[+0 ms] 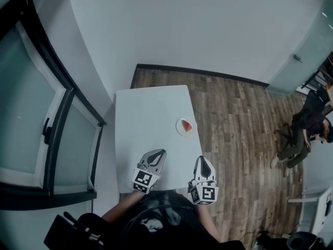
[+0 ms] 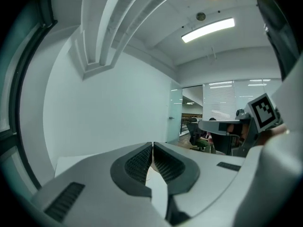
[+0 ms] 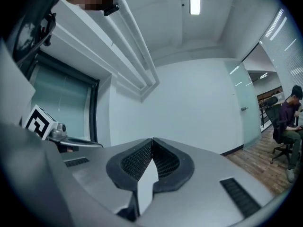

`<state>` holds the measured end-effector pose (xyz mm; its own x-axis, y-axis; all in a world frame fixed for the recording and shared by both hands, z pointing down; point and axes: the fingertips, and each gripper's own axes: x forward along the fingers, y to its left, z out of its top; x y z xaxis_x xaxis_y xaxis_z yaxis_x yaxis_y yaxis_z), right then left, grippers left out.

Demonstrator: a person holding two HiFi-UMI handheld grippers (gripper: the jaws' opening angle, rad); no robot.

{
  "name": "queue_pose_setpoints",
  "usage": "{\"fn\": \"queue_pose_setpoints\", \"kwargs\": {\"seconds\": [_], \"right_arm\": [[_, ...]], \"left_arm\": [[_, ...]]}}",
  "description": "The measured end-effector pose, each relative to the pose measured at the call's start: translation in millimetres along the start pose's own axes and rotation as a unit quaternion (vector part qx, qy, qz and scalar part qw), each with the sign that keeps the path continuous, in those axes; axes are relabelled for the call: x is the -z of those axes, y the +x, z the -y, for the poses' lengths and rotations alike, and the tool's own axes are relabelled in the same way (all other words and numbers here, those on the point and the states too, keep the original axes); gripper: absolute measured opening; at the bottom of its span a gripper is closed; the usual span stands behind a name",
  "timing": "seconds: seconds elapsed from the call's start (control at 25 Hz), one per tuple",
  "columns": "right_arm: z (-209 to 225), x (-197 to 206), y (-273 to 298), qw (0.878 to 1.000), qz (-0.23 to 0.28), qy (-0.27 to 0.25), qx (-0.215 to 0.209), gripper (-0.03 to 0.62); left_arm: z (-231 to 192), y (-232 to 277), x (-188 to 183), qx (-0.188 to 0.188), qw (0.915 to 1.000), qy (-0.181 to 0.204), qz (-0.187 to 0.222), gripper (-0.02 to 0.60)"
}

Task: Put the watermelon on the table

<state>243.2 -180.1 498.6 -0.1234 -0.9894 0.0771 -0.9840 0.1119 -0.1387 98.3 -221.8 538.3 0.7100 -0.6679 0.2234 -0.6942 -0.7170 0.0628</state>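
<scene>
The left claw (image 1: 160, 153) has its jaws closed tip to tip with nothing between them. It is held above the near edge of the white square desk (image 1: 148, 108). The right claw (image 1: 202, 160) is in the same condition, jaws pressed together and empty, over the desk's near right corner. The two claws are apart from each other.

The red wedge of watermelon (image 1: 188, 124) lies on a small round white plate (image 1: 180, 127) near the desk's right edge (beyond both claws, touching neither).

The left gripper view shows the left claw (image 2: 152, 146) facing a pale wall (image 2: 109, 103). The right gripper view shows the right claw (image 3: 152, 142) with its tips meeting likewise.
</scene>
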Motion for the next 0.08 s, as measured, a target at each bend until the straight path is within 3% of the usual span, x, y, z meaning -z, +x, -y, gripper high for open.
{"fn": "queue_pose_setpoints", "kwargs": {"seconds": [0.08], "right_arm": [[-1.7,-2.0,-2.9,1.0,0.009,0.007,0.0,0.011]], "left_arm": [[1.6,0.1,9.1,0.005,0.9999,0.002,-0.011,0.005]]}}
